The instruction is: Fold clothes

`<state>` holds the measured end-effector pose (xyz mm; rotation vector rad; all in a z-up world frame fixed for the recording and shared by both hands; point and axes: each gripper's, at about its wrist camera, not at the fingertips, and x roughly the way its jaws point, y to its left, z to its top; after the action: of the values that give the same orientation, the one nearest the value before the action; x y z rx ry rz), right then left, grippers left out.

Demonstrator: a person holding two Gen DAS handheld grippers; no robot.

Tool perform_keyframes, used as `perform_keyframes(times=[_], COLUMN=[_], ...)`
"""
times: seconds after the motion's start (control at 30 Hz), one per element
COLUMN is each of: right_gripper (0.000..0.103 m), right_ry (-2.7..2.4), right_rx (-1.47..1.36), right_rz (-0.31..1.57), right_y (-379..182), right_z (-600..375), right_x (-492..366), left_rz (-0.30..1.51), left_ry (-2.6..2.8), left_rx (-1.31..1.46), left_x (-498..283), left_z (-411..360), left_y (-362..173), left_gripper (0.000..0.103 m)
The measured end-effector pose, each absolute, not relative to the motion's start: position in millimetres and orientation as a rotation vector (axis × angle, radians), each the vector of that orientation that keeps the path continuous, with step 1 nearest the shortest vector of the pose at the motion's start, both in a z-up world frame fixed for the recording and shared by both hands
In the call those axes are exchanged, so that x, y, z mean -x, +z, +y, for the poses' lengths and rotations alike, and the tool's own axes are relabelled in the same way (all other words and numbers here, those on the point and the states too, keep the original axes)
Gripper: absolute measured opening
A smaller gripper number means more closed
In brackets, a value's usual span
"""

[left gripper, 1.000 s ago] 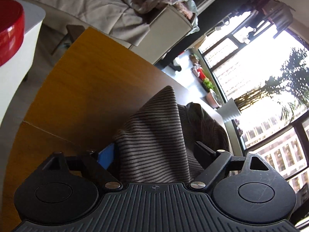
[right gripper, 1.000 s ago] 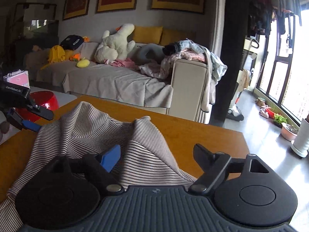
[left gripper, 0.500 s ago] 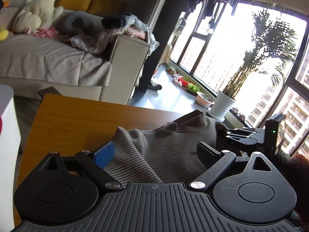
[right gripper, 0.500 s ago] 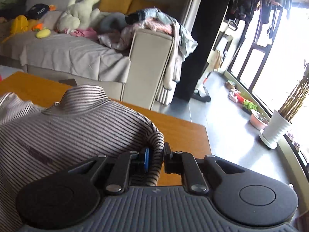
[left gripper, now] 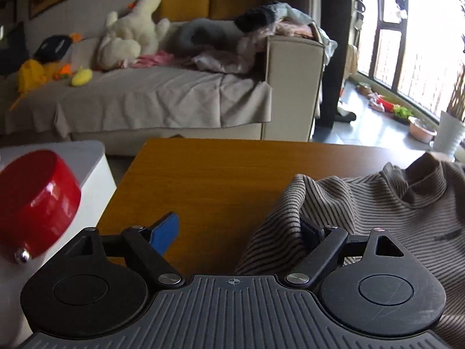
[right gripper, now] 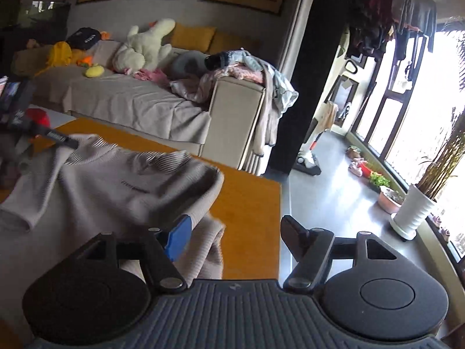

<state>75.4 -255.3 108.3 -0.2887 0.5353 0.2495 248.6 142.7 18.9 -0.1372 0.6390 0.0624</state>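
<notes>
Left tool (left gripper: 237, 229): jaws spread wide, gripping nothing; a raised fold of the striped sweater (left gripper: 377, 212) is draped over its right finger, bare wood between the fingers. Right tool (right gripper: 237, 232): jaws also wide apart, empty; sweater hem lies against the blue pad (right gripper: 178, 237) of its left finger.

Sweater: ribbed knit, thin dark stripes on beige, mock collar, rumpled, lying on the orange-brown wooden tabletop (left gripper: 203, 180). It reaches close to the tabletop's right edge, where grey floor (right gripper: 325, 203) opens beyond. Bare wood to the left.

Red glossy bowl (left gripper: 35, 203) on a white surface left of the tabletop. Beyond: beige sofa (left gripper: 162, 99).
</notes>
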Motion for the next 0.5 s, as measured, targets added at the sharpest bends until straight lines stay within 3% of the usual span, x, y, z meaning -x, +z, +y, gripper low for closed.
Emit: perform_keyframes(times=[0.07, 0.33, 0.37, 0.4, 0.43, 0.5], right_gripper=[0.071, 0.071, 0.067, 0.045, 0.013, 0.013], right_ry=[0.335, 0.459, 0.467, 0.463, 0.437, 0.376], right_rx=[0.235, 0.275, 0.29, 0.292, 0.267, 0.227], right_rz=[0.578, 0.688, 0.701, 0.707, 0.7, 0.666], right_y=[98, 54, 49, 47, 53, 72], right_z=[-250, -212, -207, -205, -208, -220], right_x=[-46, -10, -8, -8, -12, -26], left_rz=[0.613, 0.548, 0.539, 0.53, 0.529, 0.535], left_ry=[0.007, -0.266, -0.294, -0.322, -0.345, -0.382], left_rx=[0.187, 0.261, 0.246, 0.23, 0.212, 0.18], left_x=[-229, -160, -152, -145, -141, -135], left_z=[139, 80, 73, 66, 60, 51], left_y=[30, 40, 36, 31, 26, 16], left_gripper=[0.095, 0.099, 0.099, 0.1, 0.1, 0.101])
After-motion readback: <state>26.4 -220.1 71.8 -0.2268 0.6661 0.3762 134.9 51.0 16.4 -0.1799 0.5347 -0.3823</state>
